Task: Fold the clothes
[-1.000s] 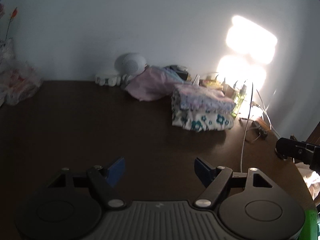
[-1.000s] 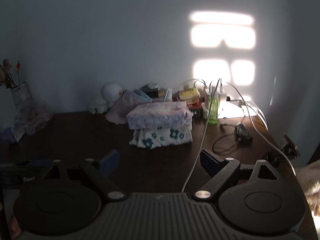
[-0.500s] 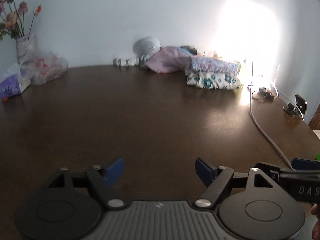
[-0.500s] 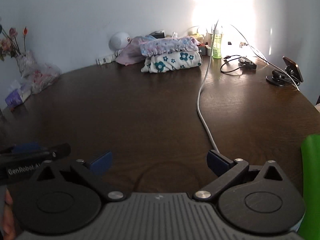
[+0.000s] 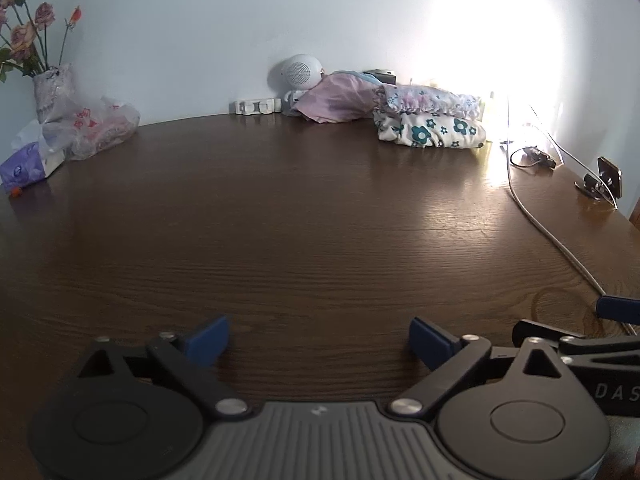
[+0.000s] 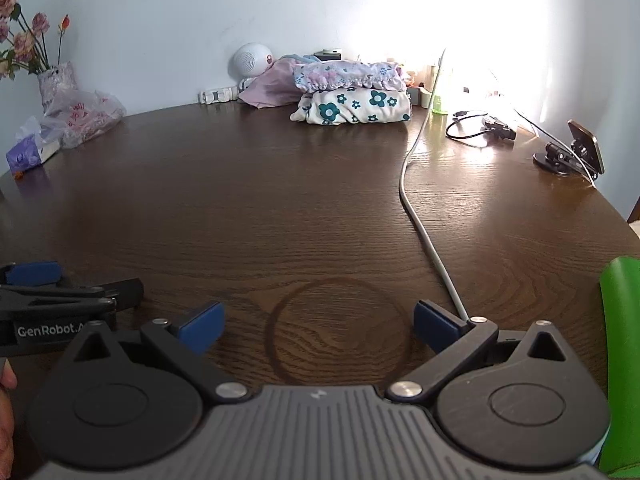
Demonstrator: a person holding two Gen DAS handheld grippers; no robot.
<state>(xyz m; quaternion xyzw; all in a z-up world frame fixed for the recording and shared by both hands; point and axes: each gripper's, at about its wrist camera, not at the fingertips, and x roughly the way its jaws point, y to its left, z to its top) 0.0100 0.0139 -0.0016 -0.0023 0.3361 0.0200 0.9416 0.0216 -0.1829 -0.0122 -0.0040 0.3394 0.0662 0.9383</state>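
Two folded garments are stacked at the far side of the brown table [image 5: 304, 216]: a cream one with teal flowers [image 5: 430, 133] [image 6: 354, 107] under a lilac floral one [image 5: 428, 101] [image 6: 346, 75]. A loose pink garment [image 5: 334, 98] [image 6: 269, 89] lies crumpled to their left. My left gripper [image 5: 319, 340] is open and empty, low over the near table edge. My right gripper [image 6: 319, 326] is open and empty beside it, far from the clothes.
A white cable [image 6: 420, 216] runs across the table's right half. A phone stand [image 6: 570, 154], black cords [image 6: 480, 130] and a green bottle [image 6: 438, 104] sit back right. A flower vase [image 6: 58, 80], plastic bag [image 6: 82, 118] and tissue pack [image 6: 28, 148] sit back left. A green object [image 6: 622, 352] is at right.
Both grippers have pulled back from the folded stack to the near table edge and lowered; the clothes now look far away. Both jaws stay open.
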